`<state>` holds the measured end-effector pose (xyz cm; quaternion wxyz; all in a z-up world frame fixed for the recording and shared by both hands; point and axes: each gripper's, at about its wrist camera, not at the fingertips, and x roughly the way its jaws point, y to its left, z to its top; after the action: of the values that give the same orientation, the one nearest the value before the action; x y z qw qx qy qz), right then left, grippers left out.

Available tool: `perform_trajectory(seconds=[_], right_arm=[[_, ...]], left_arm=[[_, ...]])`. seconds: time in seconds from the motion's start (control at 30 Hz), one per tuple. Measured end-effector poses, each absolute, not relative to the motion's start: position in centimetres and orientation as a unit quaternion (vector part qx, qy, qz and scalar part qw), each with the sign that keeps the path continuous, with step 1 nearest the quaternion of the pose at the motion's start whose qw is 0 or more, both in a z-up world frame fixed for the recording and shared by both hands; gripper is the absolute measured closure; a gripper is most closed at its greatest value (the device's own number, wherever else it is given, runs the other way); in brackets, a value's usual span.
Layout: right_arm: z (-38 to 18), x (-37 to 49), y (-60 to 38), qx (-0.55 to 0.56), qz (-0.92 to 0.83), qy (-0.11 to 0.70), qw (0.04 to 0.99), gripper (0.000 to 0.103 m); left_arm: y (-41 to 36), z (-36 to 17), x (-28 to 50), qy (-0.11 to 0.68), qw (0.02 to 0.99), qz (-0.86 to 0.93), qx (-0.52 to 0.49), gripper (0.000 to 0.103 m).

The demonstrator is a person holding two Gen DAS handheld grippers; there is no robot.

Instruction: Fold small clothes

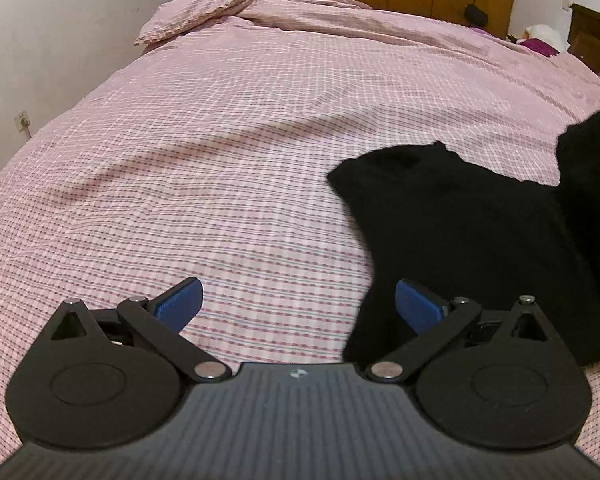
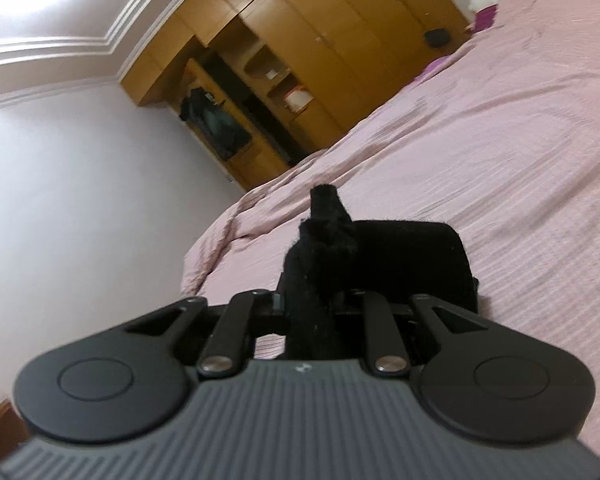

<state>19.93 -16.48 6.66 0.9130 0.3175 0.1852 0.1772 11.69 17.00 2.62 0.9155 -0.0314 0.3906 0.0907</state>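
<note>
A small black garment (image 1: 472, 236) lies on the pink checked bedspread (image 1: 228, 152), at the right of the left wrist view, with one part lifted at the far right edge. My left gripper (image 1: 298, 304) is open and empty just above the bedspread, its right blue pad (image 1: 418, 306) at the garment's left edge. My right gripper (image 2: 314, 300) is shut on a bunched edge of the black garment (image 2: 412, 264) and holds it raised and tilted over the bed; its pads are hidden by the cloth.
A folded-back ridge of the bedspread (image 1: 260, 4) runs along the far end. A wooden wardrobe (image 2: 300, 52) stands beyond the bed. A white wall (image 1: 40, 40) runs along the left side. Pillows and purple items (image 1: 540, 38) sit at the far right.
</note>
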Motion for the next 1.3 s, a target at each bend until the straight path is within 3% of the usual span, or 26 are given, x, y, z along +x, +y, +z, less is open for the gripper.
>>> perform_trajectory(seconds=[0.33, 0.57, 0.7, 0.87, 1.1, 1.3], right_arm=[[7.1, 21.4, -6.5, 0.256, 0.227, 0.207, 0.916, 0.085], [3.6, 22.5, 1.1, 0.155, 0.254, 0.279, 0.913, 0.085], [1.4, 22.3, 3.9, 0.109, 0.264, 0.312, 0.906, 0.079], [2.9, 19.1, 3.0, 0.117, 0.309, 0.283, 0.9, 0.05], [5.2, 14.8, -1.2, 0.128, 0.359, 0.259, 0.887, 0.051], [5.0, 13.4, -5.5, 0.126, 0.305, 0.251, 0.91, 0.051]], left_arm=[[21.3, 2.6, 10.6, 0.379, 0.917, 0.112, -0.052, 0.0], [23.4, 2.0, 10.0, 0.382, 0.913, 0.127, -0.069, 0.0], [23.9, 2.0, 9.8, 0.379, 0.913, 0.129, -0.077, 0.0], [24.0, 2.6, 9.4, 0.369, 0.917, 0.129, -0.08, 0.0], [22.4, 4.2, 9.2, 0.347, 0.927, 0.108, -0.089, 0.0], [19.6, 5.7, 9.8, 0.324, 0.94, 0.074, -0.078, 0.0]])
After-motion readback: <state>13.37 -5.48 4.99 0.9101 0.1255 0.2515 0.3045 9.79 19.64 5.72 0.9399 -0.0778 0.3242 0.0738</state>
